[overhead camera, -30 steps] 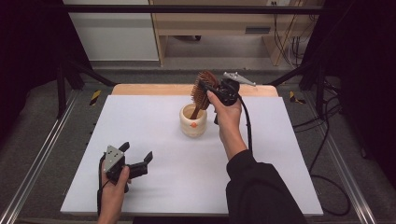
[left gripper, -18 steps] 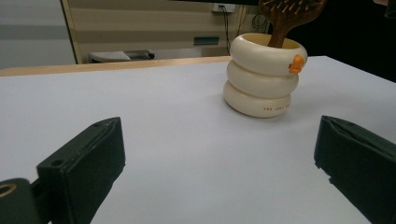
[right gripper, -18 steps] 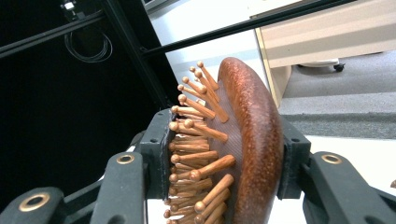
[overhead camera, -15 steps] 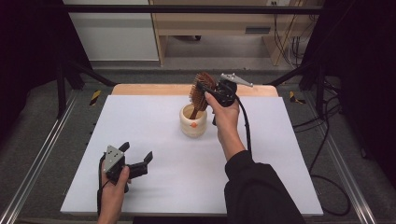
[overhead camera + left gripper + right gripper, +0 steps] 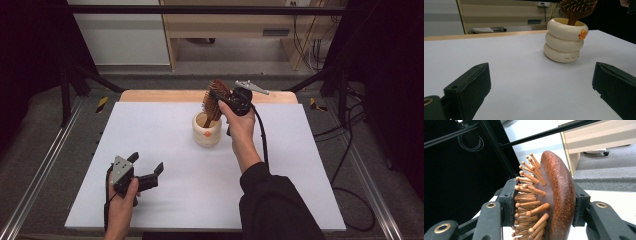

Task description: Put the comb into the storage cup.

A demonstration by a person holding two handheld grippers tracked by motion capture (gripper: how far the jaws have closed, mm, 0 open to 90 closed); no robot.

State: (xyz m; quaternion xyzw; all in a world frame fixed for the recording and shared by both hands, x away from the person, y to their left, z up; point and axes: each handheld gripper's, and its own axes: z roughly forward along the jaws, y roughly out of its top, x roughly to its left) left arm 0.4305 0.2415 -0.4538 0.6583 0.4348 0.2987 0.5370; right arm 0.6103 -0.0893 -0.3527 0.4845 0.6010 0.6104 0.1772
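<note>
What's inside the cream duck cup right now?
The wooden hairbrush stands handle-down in the cup, its bristle head above the rim, clamped by the right gripper. The handle's lower end and the cup's bottom are hidden by the wall.

One wooden hairbrush (image 5: pixel 214 100), one cream ringed cup (image 5: pixel 206 132), two grippers, left gripper (image 5: pixel 145 174), right gripper (image 5: pixel 218 98), one white table (image 5: pixel 200 190).

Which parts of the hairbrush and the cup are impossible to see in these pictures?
- Hairbrush handle: its lower end is inside the cup in the high view and the left gripper view, hidden by the cup wall.
- Brush head: its top is cut off by the upper edge of the left gripper view; the right gripper covers its sides in the right gripper view.
- Small red print on the cup: too small to read.
</note>
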